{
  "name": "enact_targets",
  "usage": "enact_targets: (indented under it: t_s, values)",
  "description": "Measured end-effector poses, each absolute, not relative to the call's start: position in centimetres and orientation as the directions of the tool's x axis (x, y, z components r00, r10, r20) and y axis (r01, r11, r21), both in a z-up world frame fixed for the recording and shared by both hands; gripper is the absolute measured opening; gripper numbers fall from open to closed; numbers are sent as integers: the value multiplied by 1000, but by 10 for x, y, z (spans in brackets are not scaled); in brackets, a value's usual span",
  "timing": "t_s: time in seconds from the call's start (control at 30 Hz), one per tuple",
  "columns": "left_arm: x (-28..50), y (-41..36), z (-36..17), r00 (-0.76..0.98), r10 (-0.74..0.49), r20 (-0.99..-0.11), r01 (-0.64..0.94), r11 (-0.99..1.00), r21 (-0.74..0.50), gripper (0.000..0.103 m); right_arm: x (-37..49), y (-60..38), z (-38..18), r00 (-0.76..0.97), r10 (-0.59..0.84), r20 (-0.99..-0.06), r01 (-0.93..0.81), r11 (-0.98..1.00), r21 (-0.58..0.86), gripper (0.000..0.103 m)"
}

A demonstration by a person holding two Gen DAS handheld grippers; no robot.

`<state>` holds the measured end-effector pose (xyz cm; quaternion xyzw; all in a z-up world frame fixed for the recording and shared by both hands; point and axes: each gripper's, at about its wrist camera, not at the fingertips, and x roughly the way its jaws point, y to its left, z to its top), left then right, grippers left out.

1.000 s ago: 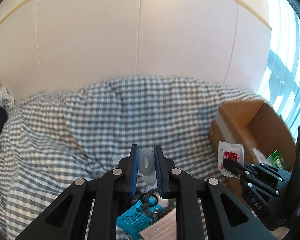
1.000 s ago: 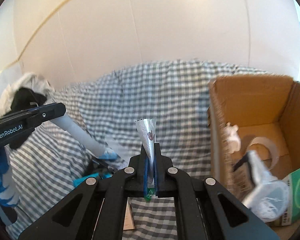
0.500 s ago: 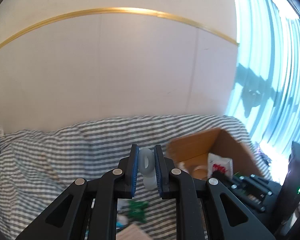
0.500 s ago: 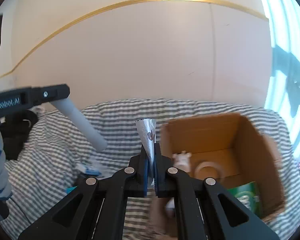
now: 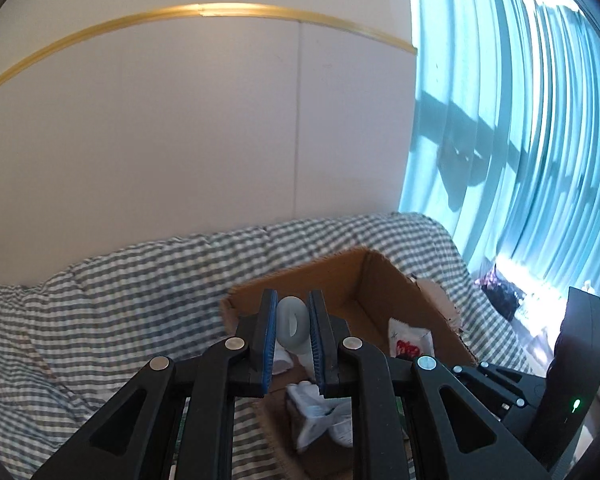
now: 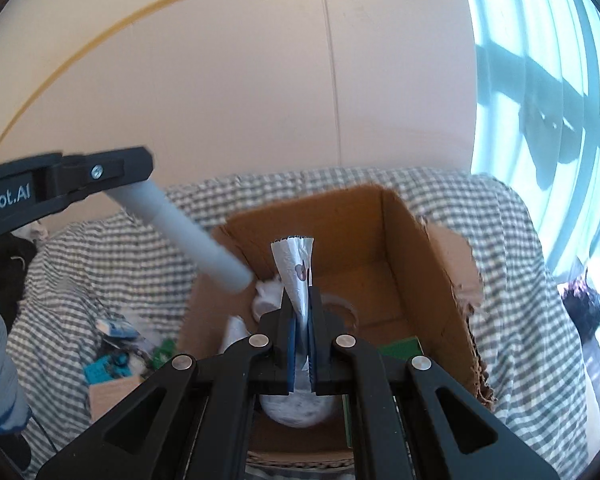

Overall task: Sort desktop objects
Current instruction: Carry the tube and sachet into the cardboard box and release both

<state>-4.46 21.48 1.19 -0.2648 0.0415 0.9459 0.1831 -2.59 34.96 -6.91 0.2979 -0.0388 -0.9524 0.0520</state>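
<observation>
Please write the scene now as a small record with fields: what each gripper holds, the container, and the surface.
left gripper: shut on grey tube
right gripper: shut on silver sachet
container: open cardboard box, some items already inside
tube position: its far end above the box's near-left corner
surface: grey checked cloth
left outside box: small items on the cloth

We see a pale panelled wall (image 5: 204,152) with a thin gold trim strip (image 5: 228,10), and sunlit turquoise pleated curtains (image 5: 520,120) beside it.

The left gripper (image 5: 292,322) clamps a grey tube (image 5: 291,325) above the open cardboard box (image 5: 384,280).
</observation>
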Motion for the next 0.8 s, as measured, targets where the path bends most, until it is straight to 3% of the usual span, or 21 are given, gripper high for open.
enact_targets:
  t_s: [0.57,0.7,0.8]
  values:
    - [-87,272,-58,-673,333,-661,-422,-906,-27,16,-52,372,-122,-694,-120,-710,34,-990,135,6]
    - [-90,275,-61,-663,336,-669,-422,-906,-37,23,-50,377,-120,-695,-93,-713,8,-993,122,8]
    - [-93,268,-54,-670,336,-662,-401,-914,-58,36,-48,377,-113,-707,-91,-701,13,-993,116,25]
